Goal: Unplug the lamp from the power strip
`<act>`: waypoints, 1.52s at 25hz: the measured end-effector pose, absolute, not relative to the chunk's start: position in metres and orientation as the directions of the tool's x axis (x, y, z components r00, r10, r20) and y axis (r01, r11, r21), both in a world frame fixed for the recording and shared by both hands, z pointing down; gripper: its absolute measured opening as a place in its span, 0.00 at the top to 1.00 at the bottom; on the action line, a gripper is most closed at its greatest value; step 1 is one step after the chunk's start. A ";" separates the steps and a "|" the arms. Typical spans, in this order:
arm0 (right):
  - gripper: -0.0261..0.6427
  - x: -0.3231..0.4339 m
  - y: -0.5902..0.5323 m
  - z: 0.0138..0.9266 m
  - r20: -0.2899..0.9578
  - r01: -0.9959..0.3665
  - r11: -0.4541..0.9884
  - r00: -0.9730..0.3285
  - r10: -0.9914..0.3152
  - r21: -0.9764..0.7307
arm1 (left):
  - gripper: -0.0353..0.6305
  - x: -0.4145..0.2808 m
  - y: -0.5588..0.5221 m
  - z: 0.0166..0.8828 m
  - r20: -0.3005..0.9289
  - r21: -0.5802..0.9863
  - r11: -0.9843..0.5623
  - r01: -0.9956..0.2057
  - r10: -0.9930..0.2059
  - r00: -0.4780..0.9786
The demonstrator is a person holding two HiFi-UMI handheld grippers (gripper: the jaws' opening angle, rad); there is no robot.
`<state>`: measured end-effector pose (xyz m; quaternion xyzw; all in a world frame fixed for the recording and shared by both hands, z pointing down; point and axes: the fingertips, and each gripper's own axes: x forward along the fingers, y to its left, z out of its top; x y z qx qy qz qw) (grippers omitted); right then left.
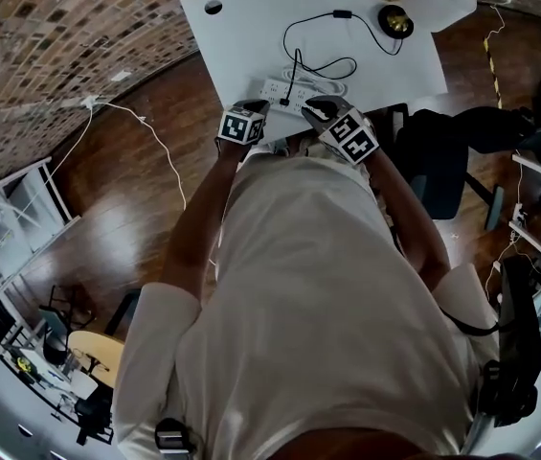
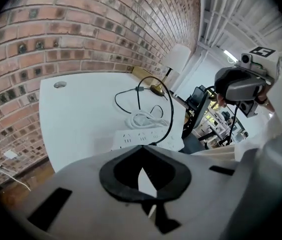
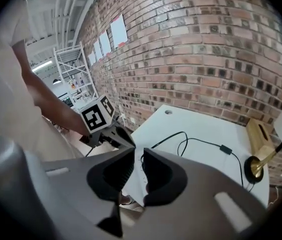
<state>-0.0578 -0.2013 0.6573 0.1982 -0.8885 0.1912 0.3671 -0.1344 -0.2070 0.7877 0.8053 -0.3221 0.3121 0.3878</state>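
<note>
One white power strip (image 1: 284, 91) lies on the one white table (image 1: 251, 36), close to the table's near edge, and everything else is placed from it. One black cord (image 1: 294, 29) rises from the strip, where one black plug (image 1: 287, 98) sits in it. The cord loops away across the tabletop and passes through one small inline switch (image 1: 343, 13). It ends at the brass foot of the single lamp (image 1: 439, 0), which stands well beyond the strip at the far right corner, its white shade tipped outward. One white cord (image 2: 143, 119) lies coiled just behind the strip, touching its far side. One round hole (image 1: 214, 7) is cut in the tabletop far beyond the strip's left end.

There are two tongs, each bearing one marker cube. The left gripper (image 2: 141, 151) hovers on the near side of the strip, toward its left end. Its tips are pressed together with nothing pinched, and only a thin sliver of white shows lower down between the pads. The right gripper (image 3: 138, 156) is near the strip's right end, above the table edge. Its jaws stand a narrow slit apart, and the pads press on nothing. Through the slit the tabletop and a short piece of the black cord show beyond. The sockets on the strip are too small to count. One person in a pale shirt holds both tongs with bare forearms.
</note>
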 end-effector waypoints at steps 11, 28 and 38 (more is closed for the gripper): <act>0.88 -0.082 -0.195 0.738 0.845 -0.393 0.900 -0.532 -0.053 -0.190 | 0.94 -0.121 -0.229 0.828 0.810 0.273 -0.752 -0.601 -0.158 0.565; 0.88 -0.094 -0.195 0.796 0.883 -0.294 0.948 -0.469 -0.035 -0.119 | 0.95 -0.114 -0.221 0.849 0.842 0.010 -0.901 -0.434 -0.226 0.490; 0.91 -0.102 -0.202 0.798 0.882 -0.295 0.952 -0.466 -0.071 -0.079 | 0.96 -0.113 -0.219 0.854 0.863 -0.135 -0.944 -0.301 -0.261 0.433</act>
